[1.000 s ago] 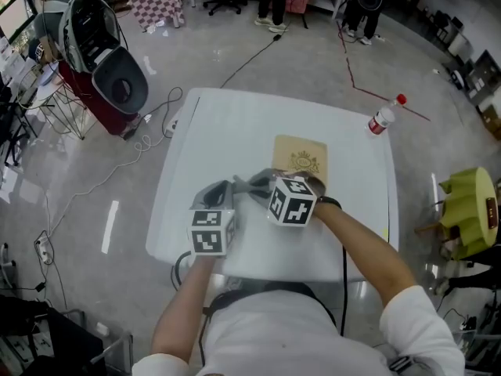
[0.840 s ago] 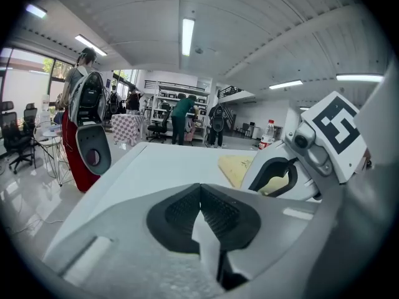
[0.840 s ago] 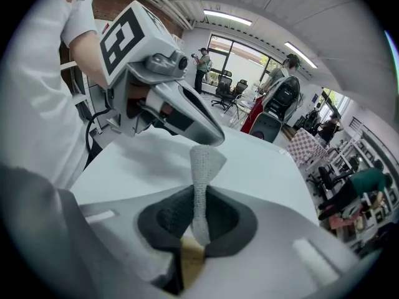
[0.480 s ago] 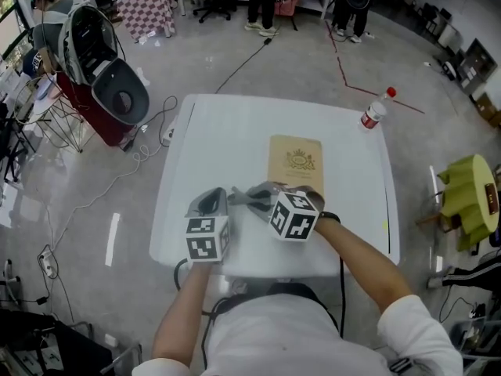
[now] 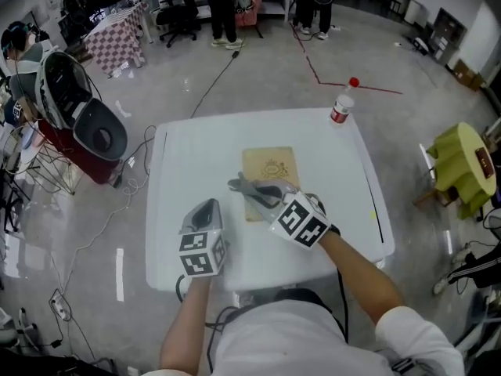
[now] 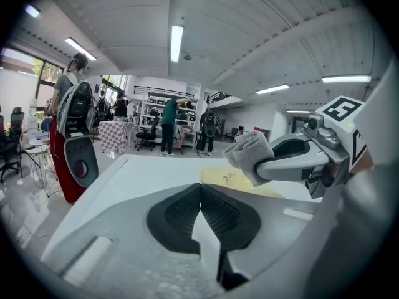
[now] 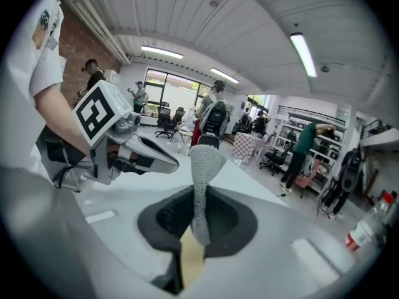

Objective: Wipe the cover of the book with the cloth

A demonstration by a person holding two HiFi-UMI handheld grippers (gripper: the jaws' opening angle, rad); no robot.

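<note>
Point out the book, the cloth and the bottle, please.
book (image 5: 270, 163), head view, bare upper part of the cover.
cloth (image 7: 201, 182), right gripper view, middle of the strip.
bottle (image 5: 340, 109), head view, its body.

A thin tan book (image 5: 270, 168) with a dark crest on its cover lies shut and flat at the middle of the white table (image 5: 196, 155). The grey knitted cloth (image 7: 201, 167), bunched narrow, stands pinched in the right gripper (image 7: 194, 223) over the table's middle.

No legible text, book (image 5: 270, 163) emblem (blurred)
</note>
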